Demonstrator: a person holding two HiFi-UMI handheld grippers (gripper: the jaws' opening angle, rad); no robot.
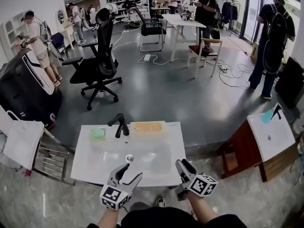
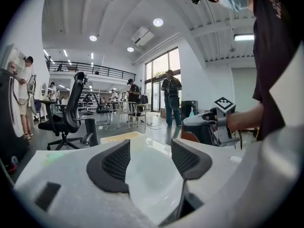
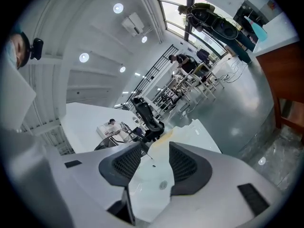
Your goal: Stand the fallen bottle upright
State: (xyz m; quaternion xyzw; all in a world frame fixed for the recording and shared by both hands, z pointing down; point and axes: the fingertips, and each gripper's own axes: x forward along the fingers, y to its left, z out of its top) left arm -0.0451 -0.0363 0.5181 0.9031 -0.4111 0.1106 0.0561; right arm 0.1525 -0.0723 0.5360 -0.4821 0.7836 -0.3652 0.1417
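Note:
A teal bottle [image 1: 267, 116] with a black pump top seems to lie on its side at the far end of a white-topped wooden cabinet [image 1: 273, 139] to the right; it also shows small in the right gripper view as the bottle [image 3: 259, 31]. Both grippers hover over the near edge of a white sink unit [image 1: 85, 167], well away from the bottle. My left gripper [image 1: 132, 171] [image 2: 149, 158] is open and empty, aimed across the basin. My right gripper [image 1: 182, 165] [image 3: 154, 163] is open and empty too, and shows in the left gripper view as the right gripper [image 2: 209, 125].
On the sink's back ledge stand a black faucet [image 1: 119, 123], a green soap bar [image 1: 98, 133] and a yellowish sponge pad [image 1: 148, 128]. A metal rack [image 1: 50, 159] stands left of the sink. A black office chair [image 1: 97, 63] and several people stand beyond.

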